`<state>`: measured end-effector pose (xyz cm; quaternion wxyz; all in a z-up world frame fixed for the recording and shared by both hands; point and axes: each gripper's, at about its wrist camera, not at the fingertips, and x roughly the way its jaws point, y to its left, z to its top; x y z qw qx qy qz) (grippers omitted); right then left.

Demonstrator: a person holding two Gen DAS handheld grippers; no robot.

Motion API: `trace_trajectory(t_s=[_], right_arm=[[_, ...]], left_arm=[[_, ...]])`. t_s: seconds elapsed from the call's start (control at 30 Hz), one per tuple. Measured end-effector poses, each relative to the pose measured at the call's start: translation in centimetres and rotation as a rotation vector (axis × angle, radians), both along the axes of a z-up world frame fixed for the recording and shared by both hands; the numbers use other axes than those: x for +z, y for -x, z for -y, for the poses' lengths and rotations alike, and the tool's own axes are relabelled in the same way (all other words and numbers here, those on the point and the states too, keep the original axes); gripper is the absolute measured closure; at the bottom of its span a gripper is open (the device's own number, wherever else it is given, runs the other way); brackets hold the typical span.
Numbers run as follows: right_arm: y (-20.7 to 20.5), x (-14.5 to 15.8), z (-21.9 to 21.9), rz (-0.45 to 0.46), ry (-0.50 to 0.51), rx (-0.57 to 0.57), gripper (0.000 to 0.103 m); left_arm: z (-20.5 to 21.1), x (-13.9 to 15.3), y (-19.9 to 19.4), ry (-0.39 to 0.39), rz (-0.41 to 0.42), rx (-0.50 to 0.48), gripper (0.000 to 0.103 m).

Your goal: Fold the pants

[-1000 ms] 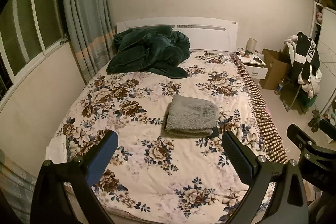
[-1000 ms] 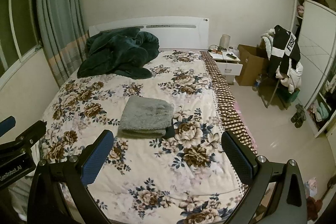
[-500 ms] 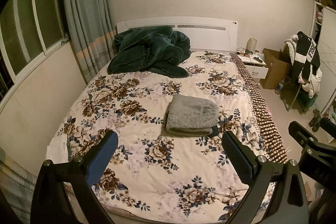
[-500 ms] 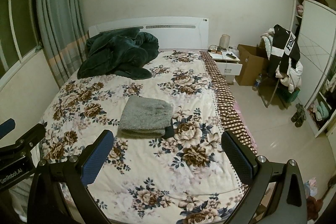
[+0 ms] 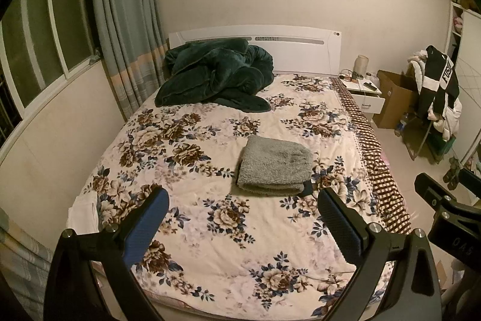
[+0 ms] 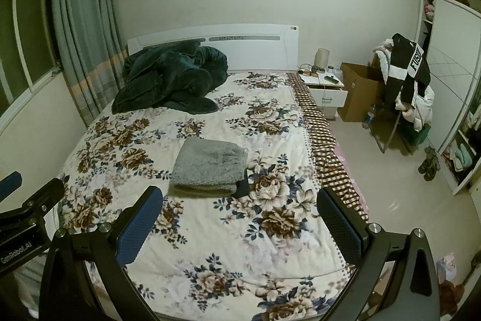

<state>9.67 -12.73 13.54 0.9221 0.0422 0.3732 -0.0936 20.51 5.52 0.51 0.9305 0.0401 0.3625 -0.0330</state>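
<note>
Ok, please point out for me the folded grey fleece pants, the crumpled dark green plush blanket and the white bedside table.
folded grey fleece pants (image 5: pixel 275 164): left wrist view, middle of top layer.
crumpled dark green plush blanket (image 5: pixel 215 75): left wrist view, centre of heap.
white bedside table (image 6: pixel 327 96): right wrist view, drawer front.

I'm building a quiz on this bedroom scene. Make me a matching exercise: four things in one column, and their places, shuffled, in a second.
Things:
1. grey folded pants
2. dark green blanket
3. black and white jacket
4. cardboard box

Places:
A. on the floor beside the nightstand
B. bunched up by the headboard
C. in the middle of the floral bedspread
D. draped over a rack right of the bed

Pairs: 1-C, 2-B, 3-D, 4-A
</note>
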Motion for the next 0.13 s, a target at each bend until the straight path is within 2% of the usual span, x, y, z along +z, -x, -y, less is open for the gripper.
trace_trajectory(t_s=[0.13], right_arm=[[0.14,0.07,0.10,0.001,-0.003,0.000,0.000]], left_arm=[[-0.03,0.16,-0.04,0.001,0.001,0.001,0.002]])
